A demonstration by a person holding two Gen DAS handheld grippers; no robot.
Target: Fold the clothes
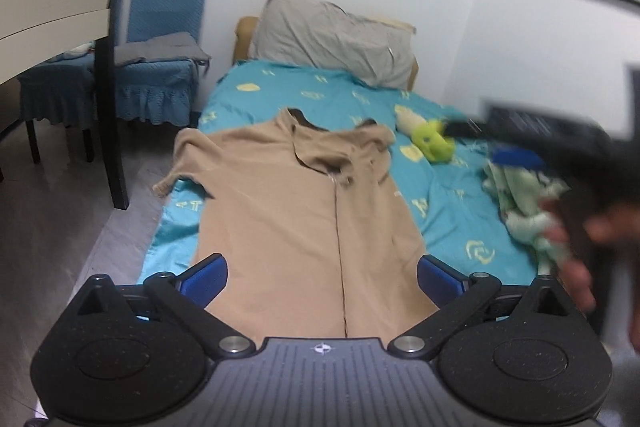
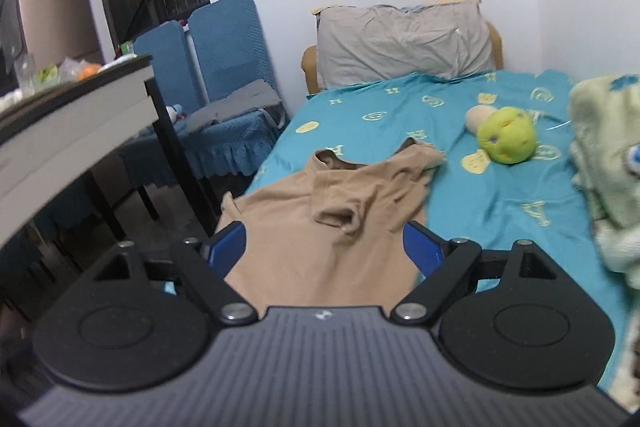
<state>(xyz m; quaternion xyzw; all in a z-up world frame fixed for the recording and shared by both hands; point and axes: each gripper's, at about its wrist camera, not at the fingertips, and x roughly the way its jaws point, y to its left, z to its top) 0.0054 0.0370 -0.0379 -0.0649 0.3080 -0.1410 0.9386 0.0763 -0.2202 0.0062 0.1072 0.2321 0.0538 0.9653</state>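
Left wrist view: your left gripper (image 1: 322, 277) hangs with fingers apart above the tan shirt (image 1: 304, 211), which lies flat on the teal bedsheet (image 1: 460, 223). The blurred right gripper (image 1: 516, 143) probably holds nothing.

Right wrist view: fingers apart, empty. Folding has not begun; next, grasp a sleeve or side edge.

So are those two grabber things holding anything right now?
No. Both the left hand-held gripper and right hand-held gripper are open, empty, above the tan shirt.
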